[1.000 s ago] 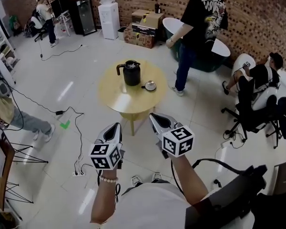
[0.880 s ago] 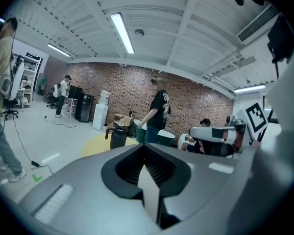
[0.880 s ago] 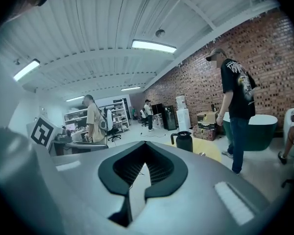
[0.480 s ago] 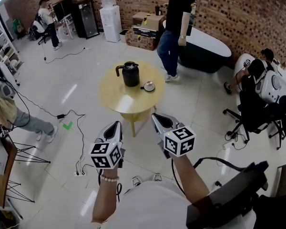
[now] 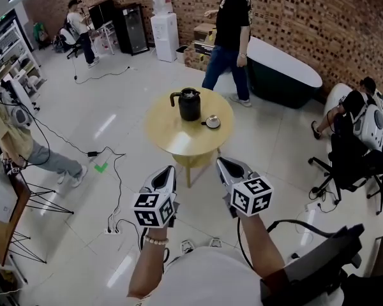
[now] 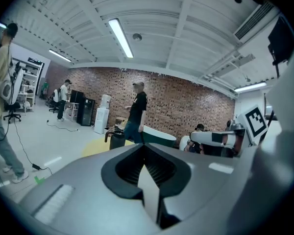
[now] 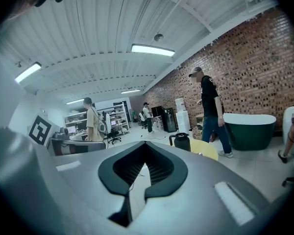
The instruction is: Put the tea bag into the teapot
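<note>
A black teapot [image 5: 189, 104] stands on a round yellow table [image 5: 179, 139] a few steps ahead of me. Beside it lies a small dish [image 5: 212, 121]; I cannot make out a tea bag on it at this distance. My left gripper [image 5: 170, 169] and right gripper [image 5: 222, 162] are held side by side in the air, well short of the table, both shut and empty. The teapot [image 6: 116, 140] shows small above the shut left gripper [image 6: 143, 146] in the left gripper view. It also shows as the teapot [image 7: 181, 141] past the shut right gripper [image 7: 146, 144].
A person [image 5: 228, 37] walks just behind the table, in front of a dark green bathtub [image 5: 287, 75]. Cables and a power strip [image 5: 112, 225] lie on the floor to my left. Another person [image 5: 16, 139] stands far left; office chairs [image 5: 351, 164] and a seated person are at the right.
The standing person has walked leftward behind the table. My view has shifted slightly, the table now sitting a little further right. Both grippers keep the same shut pose.
</note>
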`<action>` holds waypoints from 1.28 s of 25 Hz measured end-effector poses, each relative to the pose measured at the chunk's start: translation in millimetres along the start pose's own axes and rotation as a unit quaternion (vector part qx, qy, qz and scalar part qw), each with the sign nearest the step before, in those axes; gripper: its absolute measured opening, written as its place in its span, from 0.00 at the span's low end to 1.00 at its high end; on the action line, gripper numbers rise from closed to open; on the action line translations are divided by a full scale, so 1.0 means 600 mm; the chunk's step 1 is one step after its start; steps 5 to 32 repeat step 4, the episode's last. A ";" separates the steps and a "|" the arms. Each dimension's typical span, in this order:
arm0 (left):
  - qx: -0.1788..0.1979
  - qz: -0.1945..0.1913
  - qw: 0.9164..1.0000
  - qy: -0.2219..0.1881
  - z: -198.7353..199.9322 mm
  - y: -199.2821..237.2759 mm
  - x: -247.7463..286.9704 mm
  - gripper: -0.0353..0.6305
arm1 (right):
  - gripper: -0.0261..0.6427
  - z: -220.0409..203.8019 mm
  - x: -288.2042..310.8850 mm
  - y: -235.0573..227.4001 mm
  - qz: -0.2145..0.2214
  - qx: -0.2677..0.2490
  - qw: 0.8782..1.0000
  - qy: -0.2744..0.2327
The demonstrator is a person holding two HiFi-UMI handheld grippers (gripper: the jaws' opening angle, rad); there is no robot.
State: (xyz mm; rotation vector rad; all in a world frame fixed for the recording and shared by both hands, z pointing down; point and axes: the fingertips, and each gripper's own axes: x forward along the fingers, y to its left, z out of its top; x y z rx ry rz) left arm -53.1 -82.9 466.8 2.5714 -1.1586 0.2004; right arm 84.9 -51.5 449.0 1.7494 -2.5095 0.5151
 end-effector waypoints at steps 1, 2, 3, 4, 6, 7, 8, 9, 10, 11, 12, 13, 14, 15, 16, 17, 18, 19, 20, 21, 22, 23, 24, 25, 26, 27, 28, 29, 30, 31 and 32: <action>0.000 0.001 1.000 0.001 -0.001 0.001 -0.002 0.07 | 0.04 0.000 -0.001 0.001 -0.001 0.000 1.000 0.000; 0.000 0.002 1.000 0.002 -0.002 0.002 -0.005 0.07 | 0.04 -0.001 -0.002 0.004 -0.001 0.001 1.000 0.000; 0.000 0.003 1.000 0.003 -0.003 0.004 -0.009 0.07 | 0.04 -0.001 -0.002 0.006 -0.001 0.002 1.000 0.000; 0.000 0.004 1.000 0.004 -0.003 0.006 -0.012 0.07 | 0.04 -0.002 -0.002 0.009 -0.001 0.002 1.000 0.000; 0.000 0.004 1.000 0.004 -0.003 0.006 -0.012 0.07 | 0.04 -0.002 -0.002 0.009 -0.001 0.002 1.000 0.000; 0.000 0.004 1.000 0.004 -0.003 0.006 -0.012 0.07 | 0.04 -0.002 -0.002 0.009 -0.001 0.002 1.000 0.000; 0.000 0.004 1.000 0.004 -0.003 0.006 -0.012 0.07 | 0.04 -0.002 -0.002 0.009 -0.001 0.002 1.000 0.000; 0.000 0.004 1.000 0.004 -0.003 0.006 -0.012 0.07 | 0.04 -0.002 -0.002 0.009 -0.001 0.002 1.000 0.000; 0.000 0.004 1.000 0.004 -0.003 0.006 -0.012 0.07 | 0.04 -0.002 -0.002 0.009 -0.001 0.002 1.000 0.000; 0.000 0.004 1.000 0.004 -0.003 0.006 -0.012 0.07 | 0.04 -0.002 -0.002 0.009 -0.001 0.002 1.000 0.000; 0.000 0.004 1.000 0.004 -0.003 0.006 -0.012 0.07 | 0.04 -0.002 -0.002 0.009 -0.001 0.002 1.000 0.000; 0.000 0.004 1.000 0.004 -0.003 0.006 -0.012 0.07 | 0.04 -0.002 -0.002 0.009 -0.001 0.002 1.000 0.000; 0.000 0.004 1.000 0.004 -0.003 0.006 -0.012 0.07 | 0.04 -0.002 -0.002 0.009 -0.001 0.002 1.000 0.000; 0.000 0.004 1.000 0.004 -0.003 0.006 -0.012 0.07 | 0.04 -0.002 -0.002 0.009 -0.001 0.002 1.000 0.000; 0.000 0.004 1.000 0.004 -0.003 0.006 -0.012 0.07 | 0.04 -0.002 -0.002 0.009 -0.001 0.002 1.000 0.000; 0.000 0.004 1.000 0.004 -0.003 0.006 -0.012 0.07 | 0.04 -0.002 -0.002 0.009 -0.001 0.002 1.000 0.000; 0.000 0.004 1.000 0.004 -0.003 0.006 -0.012 0.07 | 0.04 -0.002 -0.002 0.009 -0.001 0.002 1.000 0.000; 0.000 0.004 1.000 0.004 -0.003 0.006 -0.012 0.07 | 0.04 -0.002 -0.002 0.009 -0.001 0.002 1.000 0.000; 0.000 0.004 1.000 0.004 -0.003 0.006 -0.012 0.07 | 0.04 -0.002 -0.002 0.009 -0.001 0.002 1.000 0.000; 0.000 0.004 1.000 0.004 -0.003 0.006 -0.012 0.07 | 0.04 -0.002 -0.002 0.009 -0.001 0.002 1.000 0.000; 0.000 0.004 1.000 0.004 -0.003 0.006 -0.012 0.07 | 0.04 -0.002 -0.002 0.009 -0.001 0.002 1.000 0.000; 0.000 0.004 1.000 0.004 -0.003 0.006 -0.012 0.07 | 0.04 -0.002 -0.002 0.009 -0.001 0.002 1.000 0.000; 0.000 0.004 1.000 0.004 -0.003 0.006 -0.012 0.07 | 0.04 -0.002 -0.002 0.009 -0.001 0.002 1.000 0.000; 0.000 0.004 1.000 0.004 -0.003 0.006 -0.012 0.07 | 0.04 -0.002 -0.002 0.009 -0.001 0.002 1.000 0.000; 0.000 0.004 1.000 0.004 -0.003 0.006 -0.012 0.07 | 0.04 -0.002 -0.002 0.009 -0.001 0.002 1.000 0.000; 0.000 0.004 1.000 0.004 -0.003 0.006 -0.012 0.07 | 0.04 -0.002 -0.002 0.009 -0.001 0.002 1.000 0.000; 0.000 0.004 1.000 0.004 -0.003 0.006 -0.012 0.07 | 0.04 -0.002 -0.002 0.009 -0.001 0.002 1.000 0.000; 0.000 0.004 1.000 0.004 -0.003 0.006 -0.012 0.07 | 0.04 -0.002 -0.002 0.009 -0.001 0.002 1.000 0.000; 0.000 0.004 1.000 0.004 -0.003 0.006 -0.012 0.07 | 0.04 -0.002 -0.002 0.009 -0.001 0.002 1.000 0.000; 0.000 0.004 1.000 0.004 -0.003 0.006 -0.012 0.07 | 0.04 -0.002 -0.002 0.009 -0.001 0.002 1.000 0.000; 0.000 0.004 1.000 0.004 -0.003 0.006 -0.012 0.07 | 0.04 -0.002 -0.002 0.009 -0.001 0.002 1.000 0.000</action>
